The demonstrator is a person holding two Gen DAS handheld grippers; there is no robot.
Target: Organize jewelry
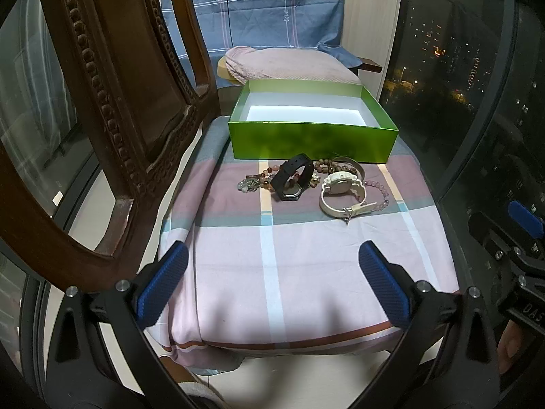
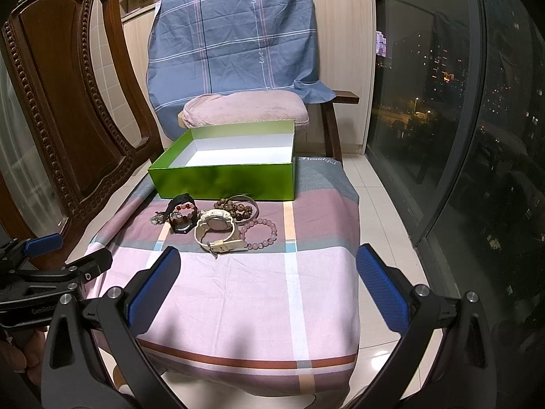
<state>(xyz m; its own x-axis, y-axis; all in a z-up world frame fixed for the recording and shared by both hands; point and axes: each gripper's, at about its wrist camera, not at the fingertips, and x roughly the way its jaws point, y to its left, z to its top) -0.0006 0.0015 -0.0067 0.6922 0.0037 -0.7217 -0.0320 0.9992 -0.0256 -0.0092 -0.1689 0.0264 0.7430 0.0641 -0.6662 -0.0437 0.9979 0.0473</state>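
Jewelry heap before an empty green box, both grippers spread and idle.

The black watch [image 1: 292, 181], white watch [image 2: 218, 231], pink beads [image 2: 264, 235] and brown beads [image 2: 238, 208] lie touching and overlapped just in front of the box [image 1: 311, 143]; lifting one piece would likely snag and drag another, or let a smooth strap slip. The left gripper [image 1: 272, 284] and right gripper [image 2: 269, 284] hover wide apart above the cloth [image 2: 245, 289], holding and touching nothing.

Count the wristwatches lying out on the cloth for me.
2. The black watch lies left in the pile; the white watch lies just right of it, nearer the tongs. Beads could hide more.
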